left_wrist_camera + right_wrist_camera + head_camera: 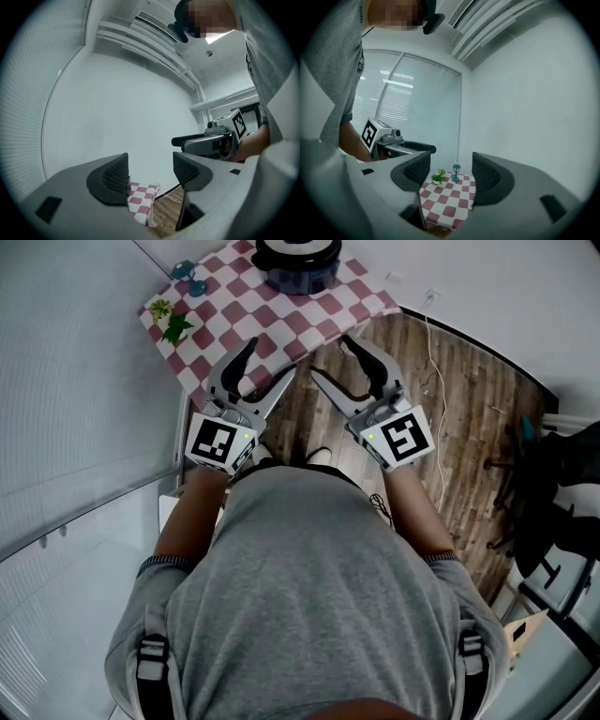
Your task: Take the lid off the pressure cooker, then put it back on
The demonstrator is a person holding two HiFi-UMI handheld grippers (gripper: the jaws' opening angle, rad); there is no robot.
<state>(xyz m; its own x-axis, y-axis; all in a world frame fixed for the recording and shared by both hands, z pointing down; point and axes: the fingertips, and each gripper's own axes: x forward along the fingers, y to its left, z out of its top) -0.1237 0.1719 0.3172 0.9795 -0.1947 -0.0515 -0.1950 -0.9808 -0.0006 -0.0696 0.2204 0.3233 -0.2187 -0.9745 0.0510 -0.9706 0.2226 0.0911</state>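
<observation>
The dark pressure cooker (298, 261) stands at the far side of a table with a red-and-white checked cloth (272, 315); its lid sits on it, cut off by the top edge of the head view. My left gripper (272, 360) is open over the table's near edge, short of the cooker, with nothing between its jaws. My right gripper (330, 356) is open beside it over the wooden floor, also empty. In the left gripper view the left gripper (150, 171) frames a corner of the cloth (143, 199). In the right gripper view the right gripper (451, 171) frames the cloth (450, 199).
A small green plant (173, 326) and a teal lamp figurine (186, 276) stand at the table's left corner. A white cable (433, 381) trails over the wooden floor at right. A black chair base (553, 484) is at far right. White walls and blinds surround the table.
</observation>
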